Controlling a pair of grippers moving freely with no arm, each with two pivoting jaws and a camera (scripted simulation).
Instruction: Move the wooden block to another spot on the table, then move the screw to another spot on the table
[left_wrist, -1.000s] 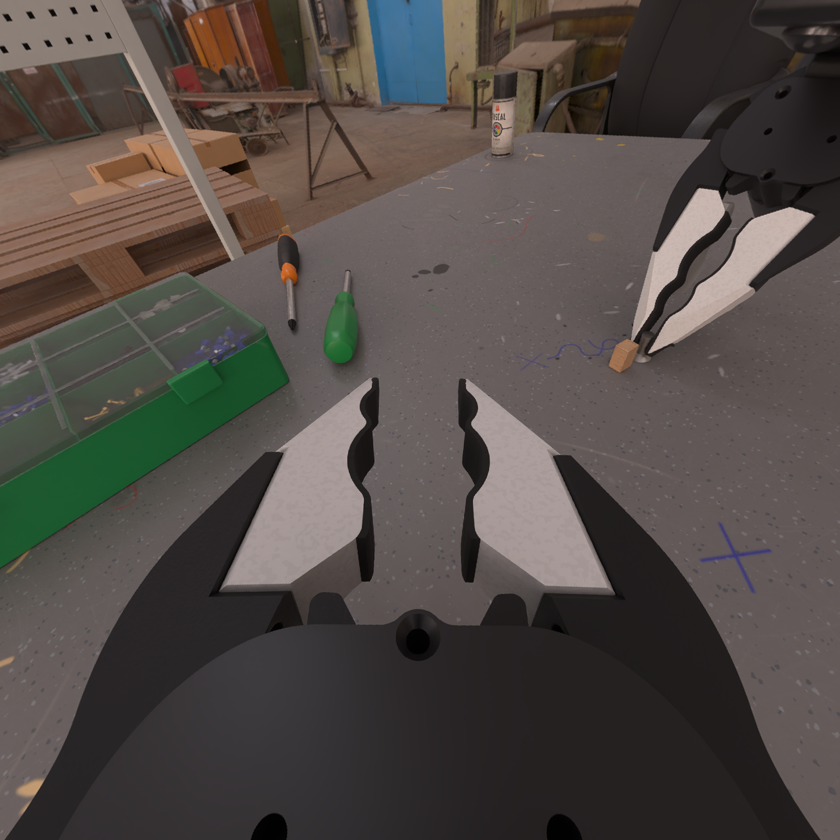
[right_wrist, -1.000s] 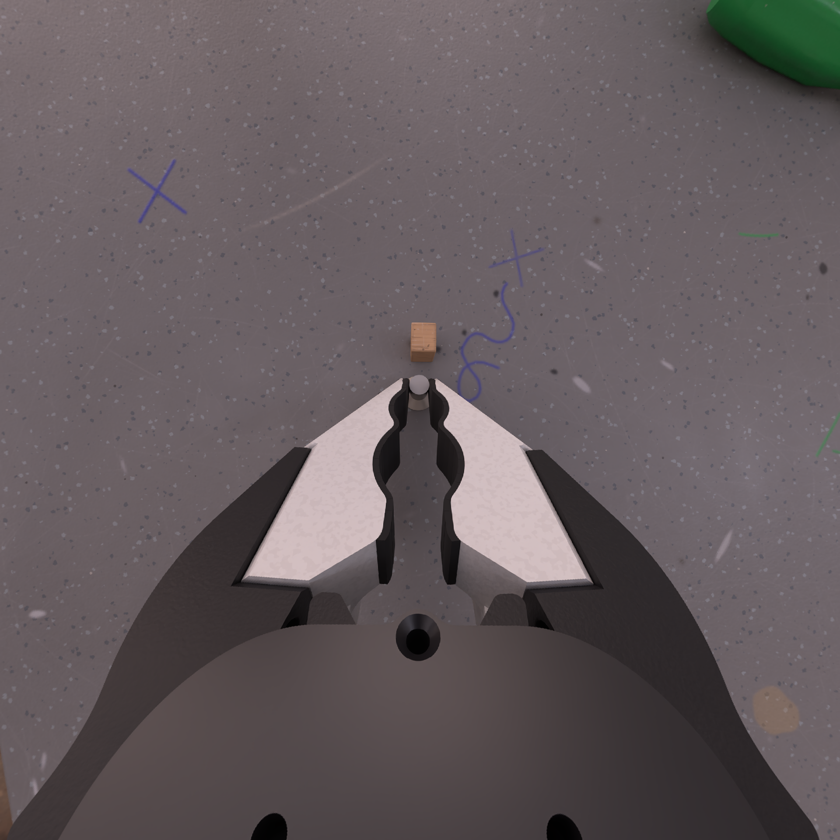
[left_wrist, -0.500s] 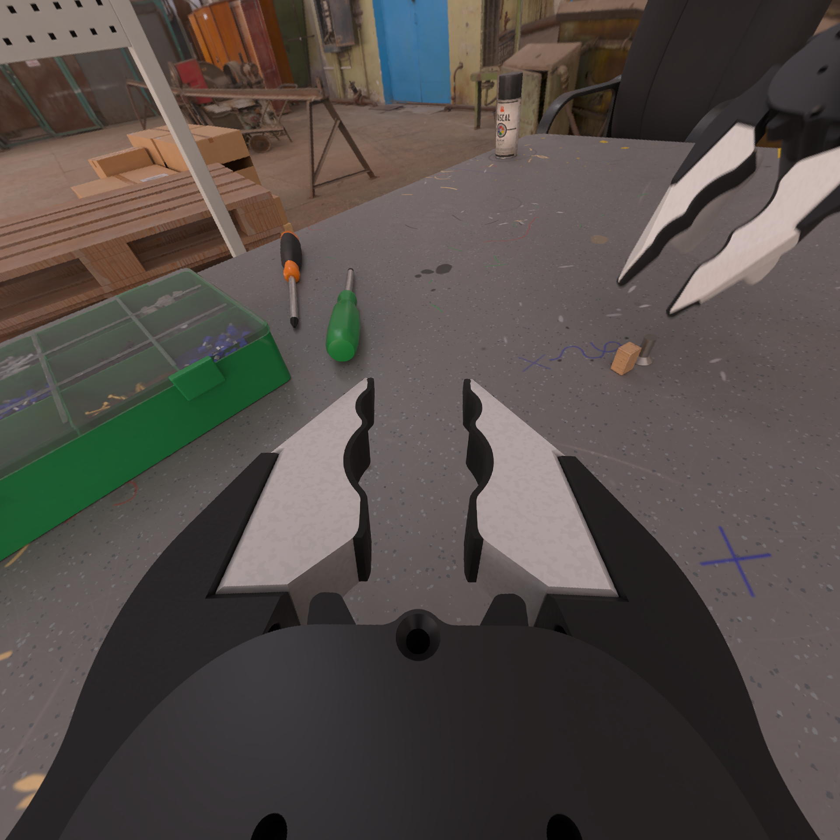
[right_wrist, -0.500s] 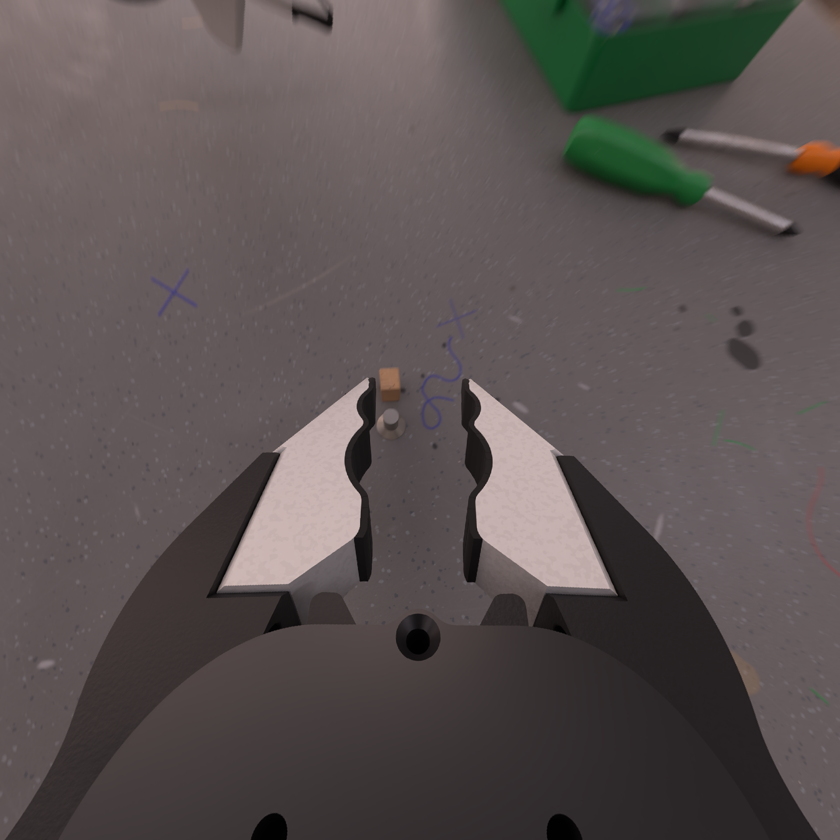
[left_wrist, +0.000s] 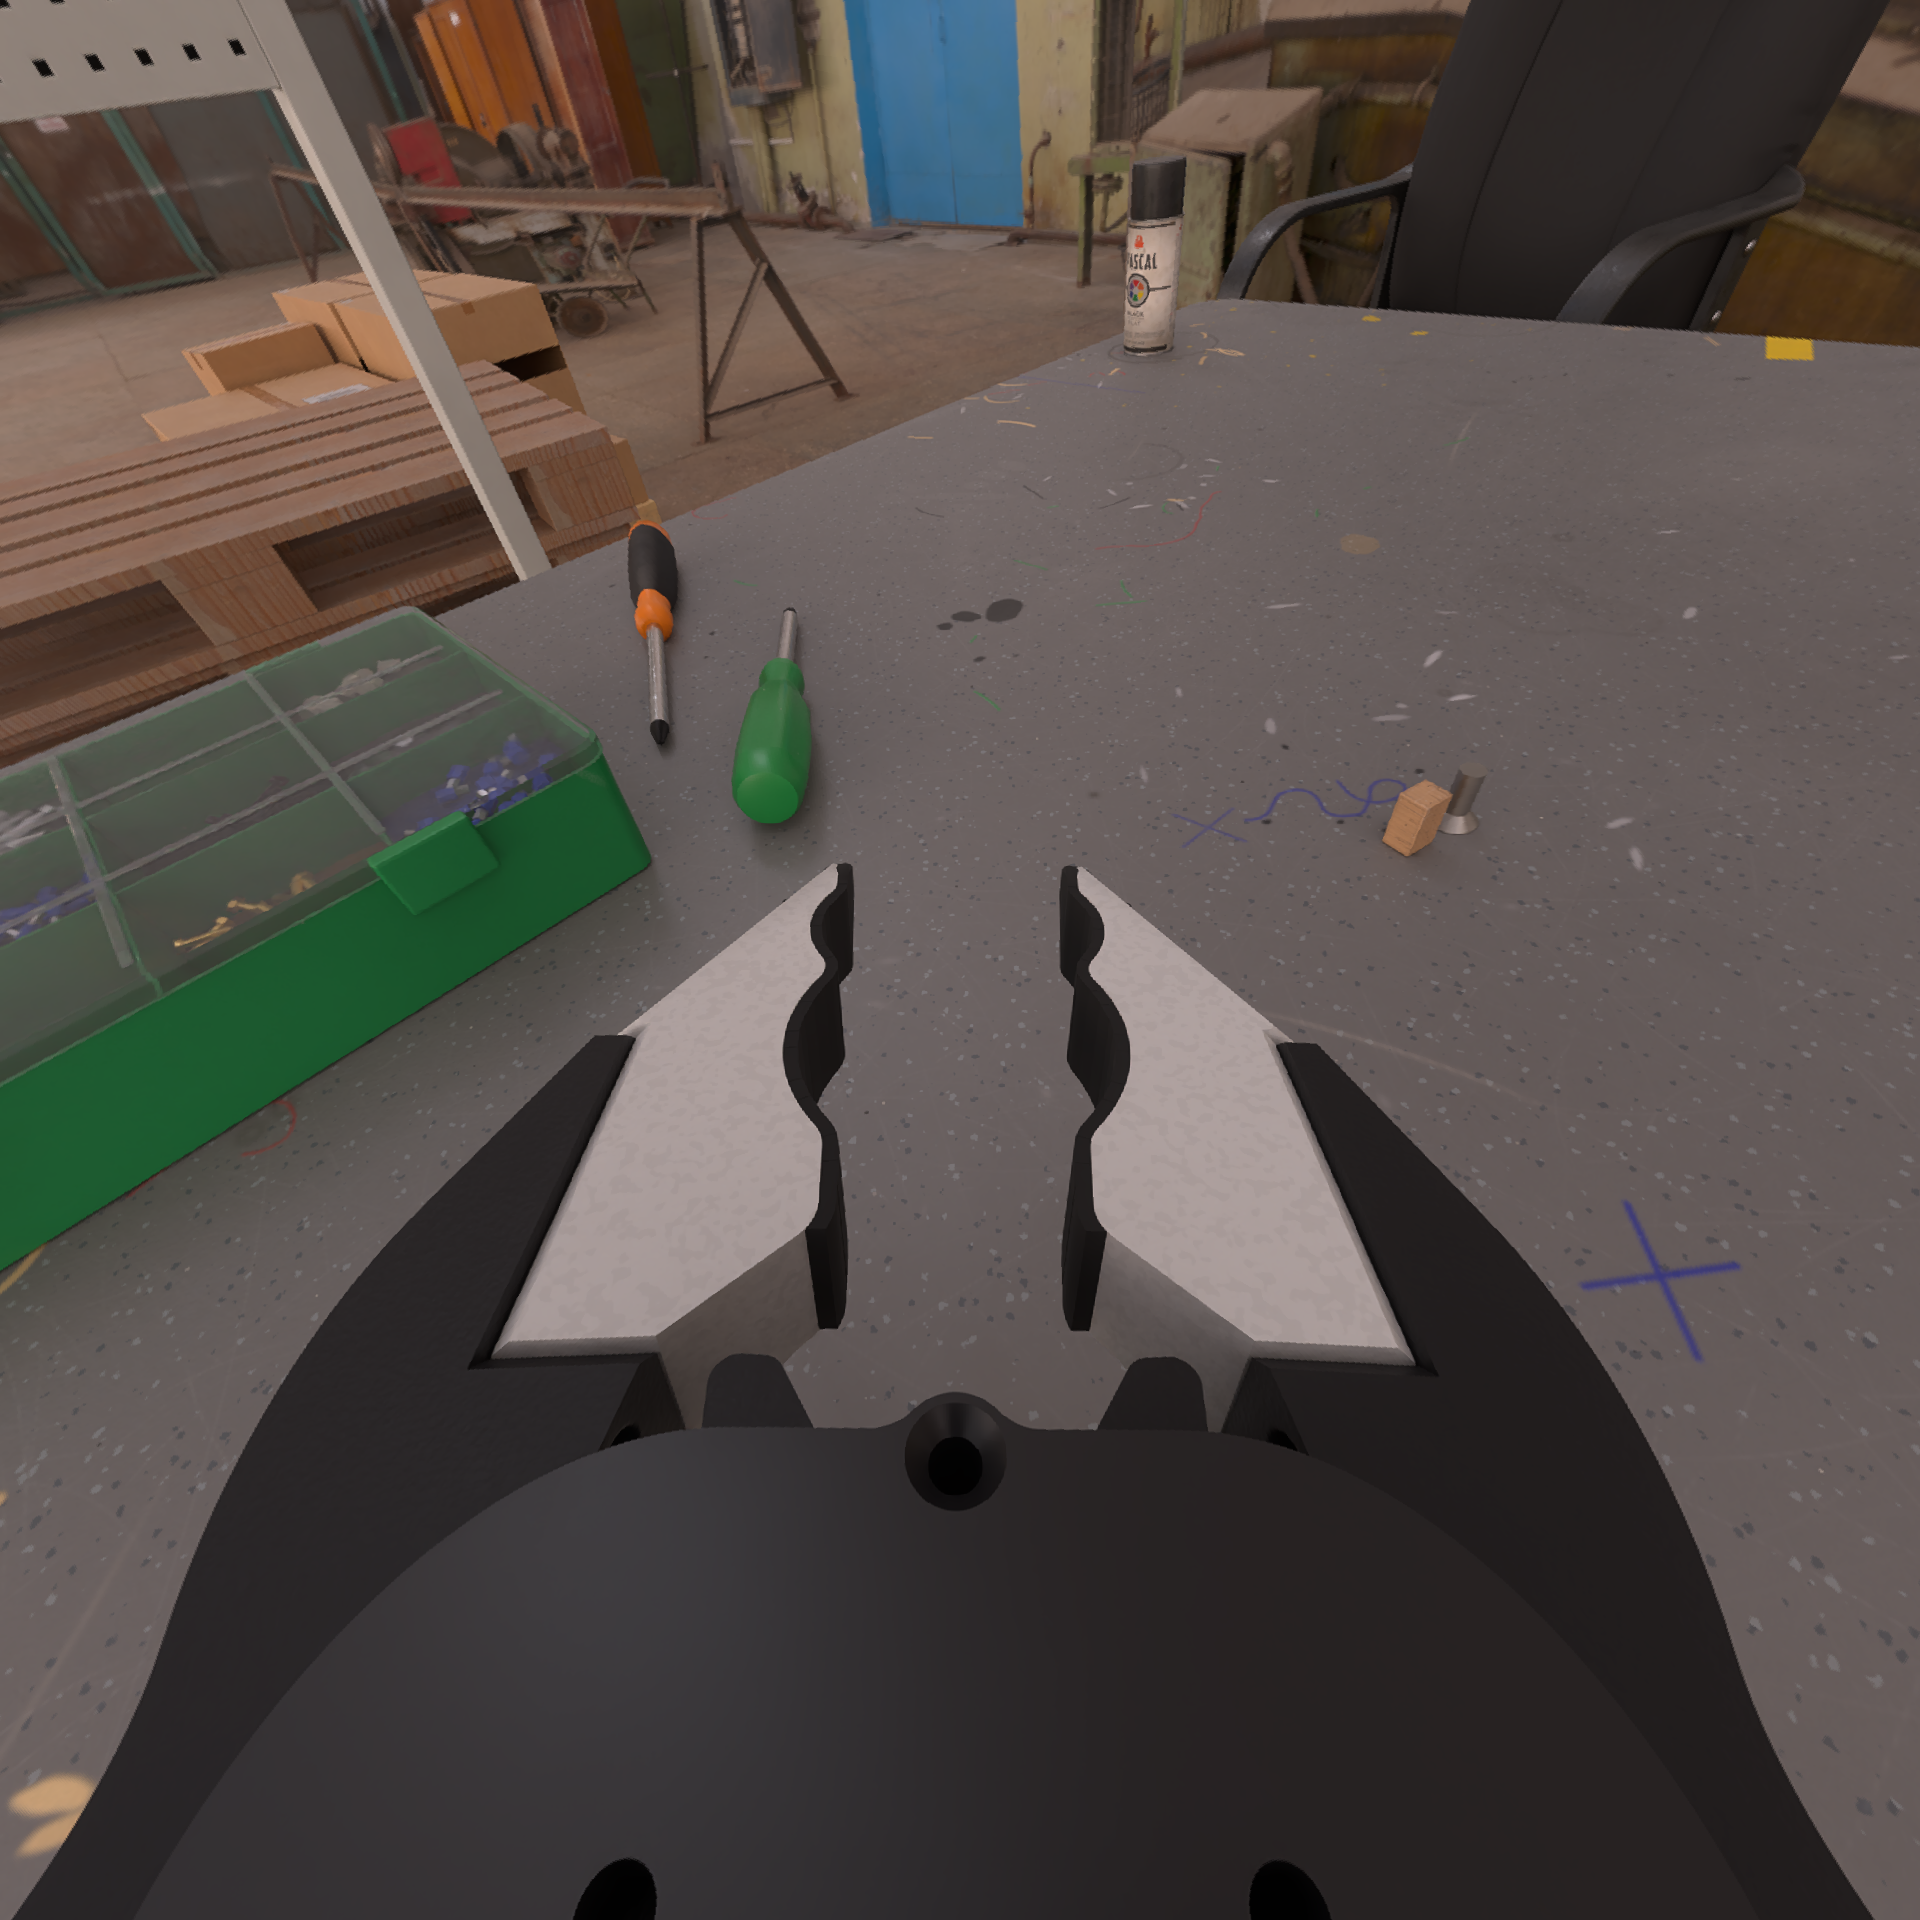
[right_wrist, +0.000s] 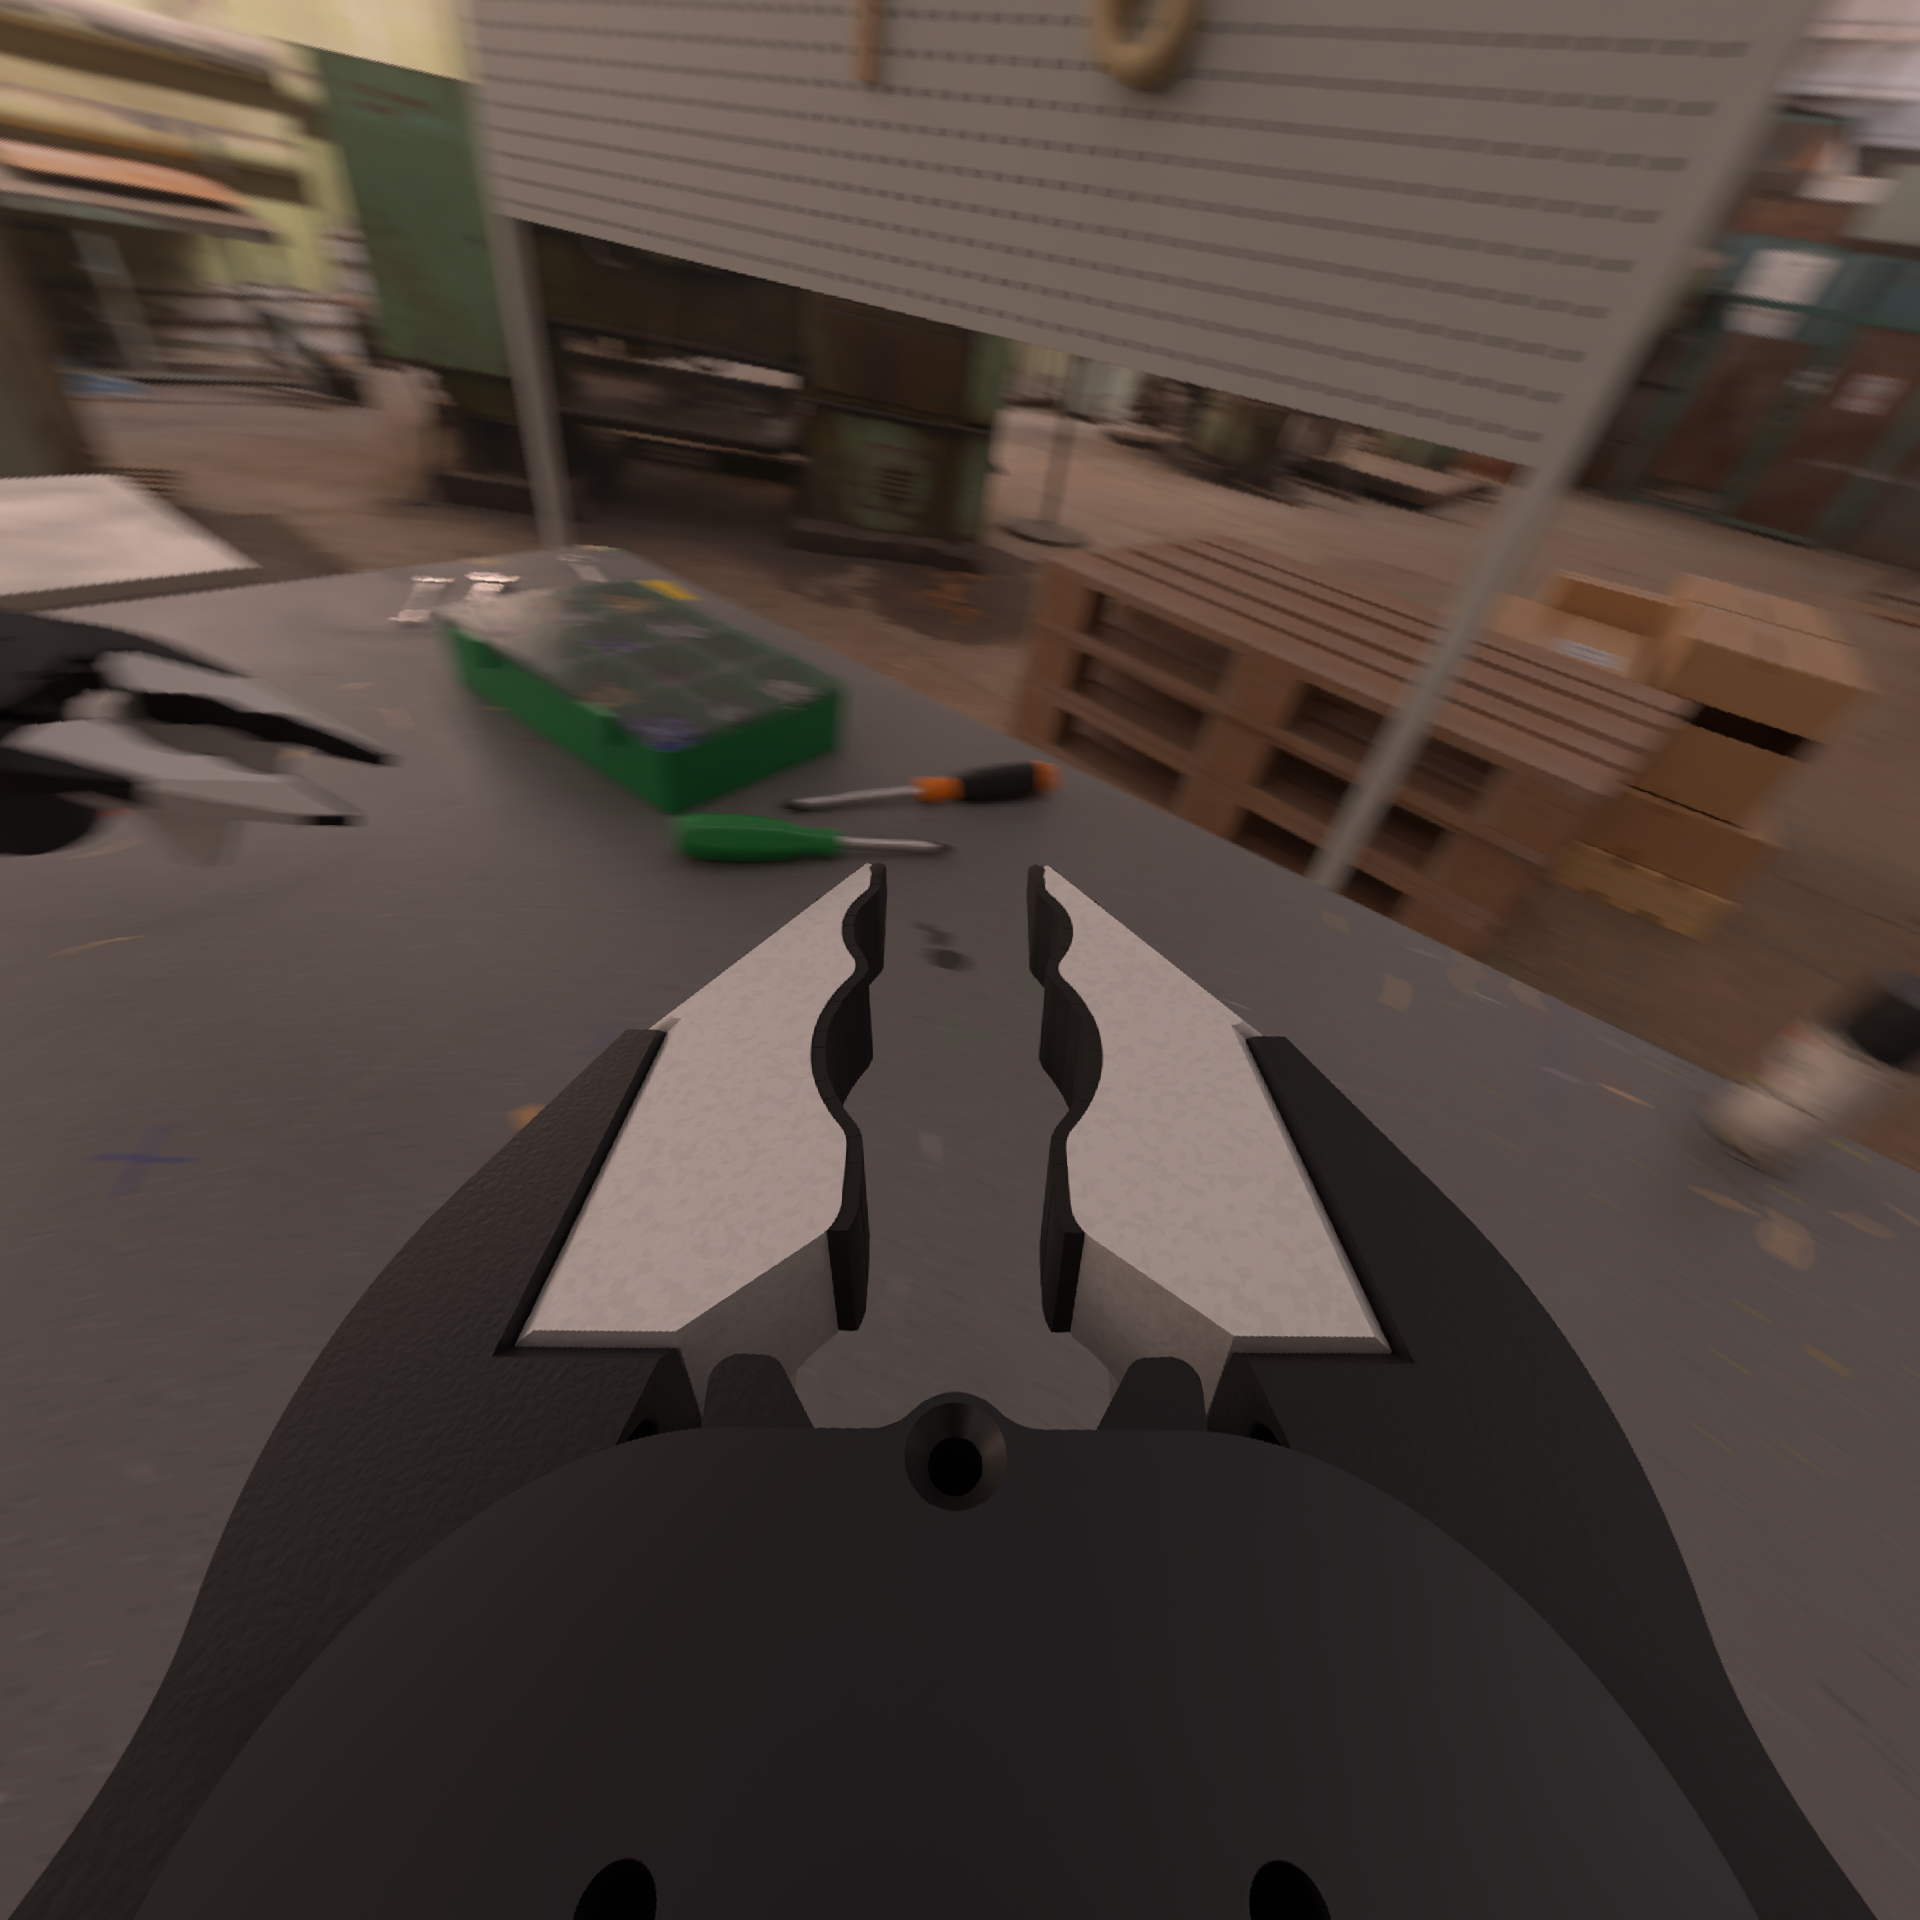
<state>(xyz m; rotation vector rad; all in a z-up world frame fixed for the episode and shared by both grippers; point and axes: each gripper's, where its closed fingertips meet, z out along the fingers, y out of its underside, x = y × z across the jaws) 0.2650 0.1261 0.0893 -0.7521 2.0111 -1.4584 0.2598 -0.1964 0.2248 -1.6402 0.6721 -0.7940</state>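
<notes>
In the left wrist view a small wooden block (left_wrist: 1413, 818) lies on the grey table (left_wrist: 1351, 1039), and a short grey screw (left_wrist: 1465, 798) stands head down right beside it on its right. My left gripper (left_wrist: 956, 883) is open and empty, hovering over the table to the left of and nearer than both. My right gripper (right_wrist: 956, 883) is open and empty, raised over the table and looking level across it. Block and screw do not show in the right wrist view. The left gripper shows blurred at the left edge of that view (right_wrist: 343, 779).
A green parts box (left_wrist: 312, 914) with a clear lid sits at the left, also in the right wrist view (right_wrist: 644, 686). A green-handled screwdriver (left_wrist: 774, 748) and an orange-and-black one (left_wrist: 652, 623) lie beside it. A spray can (left_wrist: 1151, 260) stands at the far edge. A black chair (left_wrist: 1610, 156) stands behind.
My right gripper let go of the screw, opened, rose away and tilted up level; it has left the left wrist view. The screw stands next to the block. My left gripper has hardly moved.
</notes>
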